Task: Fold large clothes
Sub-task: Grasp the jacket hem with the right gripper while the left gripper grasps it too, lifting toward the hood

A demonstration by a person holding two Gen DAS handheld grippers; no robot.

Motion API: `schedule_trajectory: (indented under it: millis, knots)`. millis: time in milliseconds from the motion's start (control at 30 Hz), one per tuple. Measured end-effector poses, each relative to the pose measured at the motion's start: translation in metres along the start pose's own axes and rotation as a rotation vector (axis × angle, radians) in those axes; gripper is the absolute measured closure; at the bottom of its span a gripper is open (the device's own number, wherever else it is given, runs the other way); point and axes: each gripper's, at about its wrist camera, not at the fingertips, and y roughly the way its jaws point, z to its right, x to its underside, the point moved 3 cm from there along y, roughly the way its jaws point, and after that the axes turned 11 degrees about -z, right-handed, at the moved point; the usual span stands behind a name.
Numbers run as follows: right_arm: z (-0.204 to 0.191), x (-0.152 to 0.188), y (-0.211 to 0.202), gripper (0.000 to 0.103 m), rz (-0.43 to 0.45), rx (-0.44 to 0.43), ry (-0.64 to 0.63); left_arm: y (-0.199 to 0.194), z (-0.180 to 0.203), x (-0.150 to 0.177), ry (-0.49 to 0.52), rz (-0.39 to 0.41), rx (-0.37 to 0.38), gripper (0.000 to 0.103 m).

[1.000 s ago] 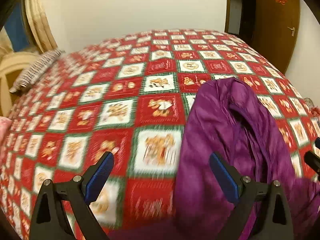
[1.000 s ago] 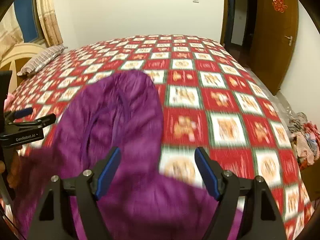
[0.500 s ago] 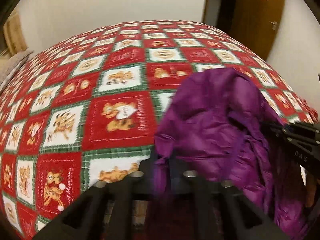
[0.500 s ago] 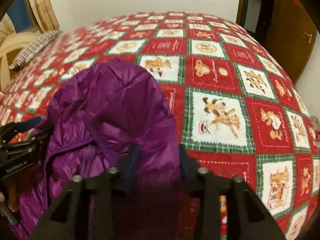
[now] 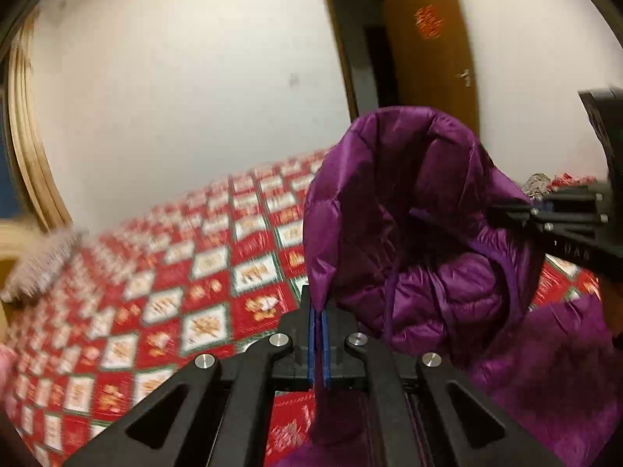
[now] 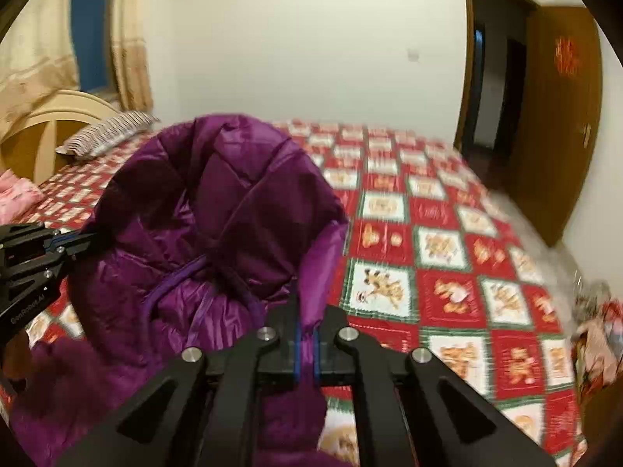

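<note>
Purple puffer jacket (image 5: 420, 233), light, soft and probably slippery, hangs mid-frame above the quilted bed (image 6: 447, 264), each edge clamped in left gripper (image 5: 319, 334) and right gripper (image 6: 307, 344), sensible hold points.

One purple jacket (image 6: 218, 210), two grippers, one (image 5: 319, 344) and another (image 6: 307, 350), one bed (image 6: 447, 241), one striped pillow (image 6: 105, 134) beyond the fingers, one door (image 6: 560, 116).

The raised purple jacket (image 6: 218, 210) fills the middle between both grippers, while the checked bedspread (image 6: 447, 249) lies open to its right.
</note>
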Motion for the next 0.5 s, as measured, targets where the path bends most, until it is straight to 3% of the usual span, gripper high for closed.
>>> schedule_trajectory:
  millis: [100, 233, 500]
  knots:
    - [-0.005, 0.019, -0.036, 0.098, 0.058, 0.010, -0.026, -0.045, 0.013, 0.026, 0.035, 0.078, -0.019, 0.101]
    - [-0.009, 0.053, -0.067, 0.098, 0.094, 0.016, -0.044, -0.080, 0.028, 0.068, 0.033, 0.096, -0.012, 0.101]
    - [-0.024, 0.126, -0.063, 0.098, -0.019, 0.006, -0.064, -0.089, 0.054, 0.154, 0.003, -0.020, 0.057, 0.101]
